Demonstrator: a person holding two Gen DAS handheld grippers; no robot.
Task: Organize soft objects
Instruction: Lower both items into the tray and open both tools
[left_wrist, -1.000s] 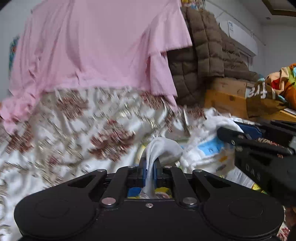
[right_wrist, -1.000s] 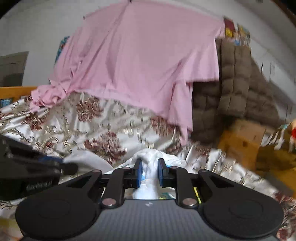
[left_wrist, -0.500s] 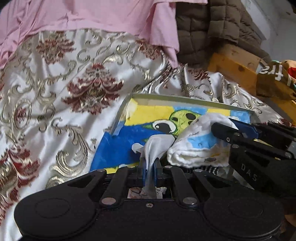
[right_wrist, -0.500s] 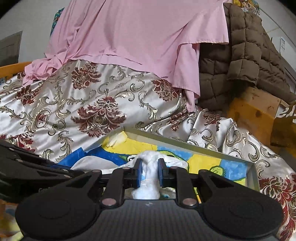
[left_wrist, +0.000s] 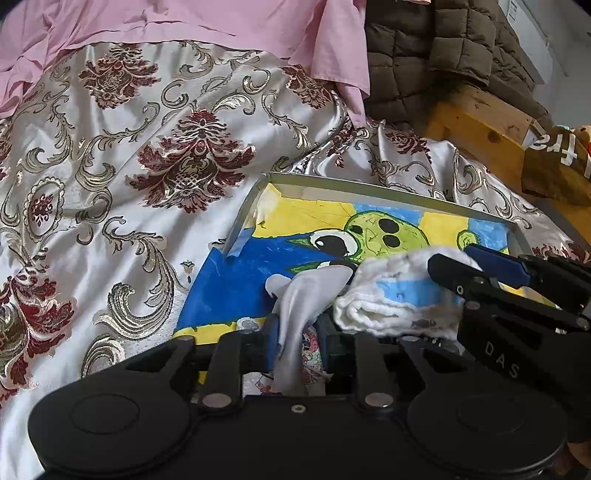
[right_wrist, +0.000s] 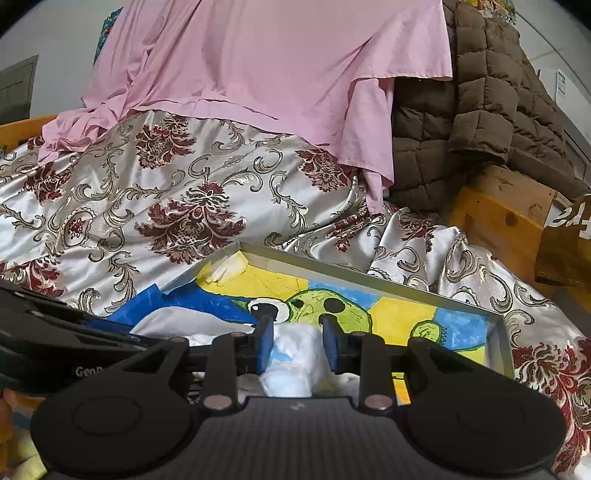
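The bedspread (left_wrist: 155, 155) ahead of the grippers is glossy satin cloth with gilt and maroon brocade. The pink sheet (right_wrist: 258, 66) beyond is matt cotton-like cloth. The jacket (right_wrist: 480, 92) is quilted, dull brown. The tray (left_wrist: 354, 186) has a smooth grey rim, its painted floor matt. The white cloth (left_wrist: 391, 299) looks soft and nubbly.

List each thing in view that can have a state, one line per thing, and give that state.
left gripper: jaws just opened, white cloth loose between them
right gripper: jaws just opened, folded cloth between them
painted tray: on the bedspread, holding both cloths
pink sheet: draped
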